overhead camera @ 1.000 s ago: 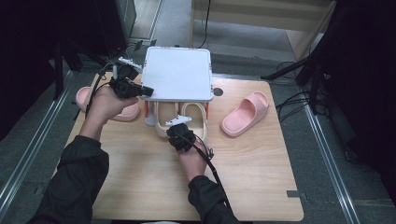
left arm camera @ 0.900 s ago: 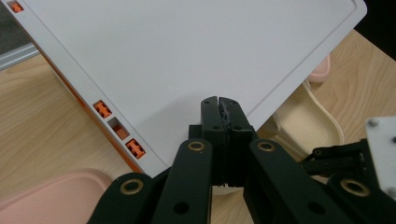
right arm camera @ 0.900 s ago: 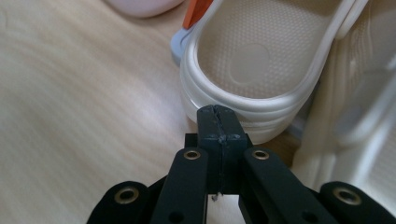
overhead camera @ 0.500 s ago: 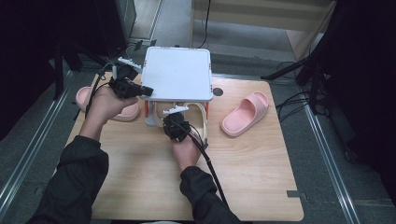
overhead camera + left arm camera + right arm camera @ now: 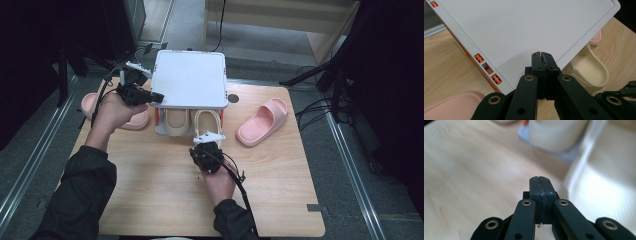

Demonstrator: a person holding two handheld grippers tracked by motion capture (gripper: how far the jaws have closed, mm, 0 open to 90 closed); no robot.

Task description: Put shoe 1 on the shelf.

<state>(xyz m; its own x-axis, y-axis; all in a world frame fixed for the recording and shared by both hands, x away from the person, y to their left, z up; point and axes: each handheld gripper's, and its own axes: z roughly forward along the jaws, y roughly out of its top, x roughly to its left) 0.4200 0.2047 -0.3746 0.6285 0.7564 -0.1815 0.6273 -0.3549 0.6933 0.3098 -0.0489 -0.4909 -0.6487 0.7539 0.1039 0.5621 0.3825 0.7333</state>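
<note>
Your right gripper (image 5: 207,141) sits at the near edge of the rack (image 5: 190,80), jaws shut on nothing, touching or just short of the cream slippers (image 5: 192,121) on the lower shelf. Your left gripper (image 5: 145,96), jaws also closed and empty, rests at the rack's left near corner, seemingly steadying it. This looks like the shelving step: the cream pair is in, while one pink slipper (image 5: 262,121) lies right of the rack and another (image 5: 131,120) left. Next, open the right jaws and reach right for the pink one.
</note>
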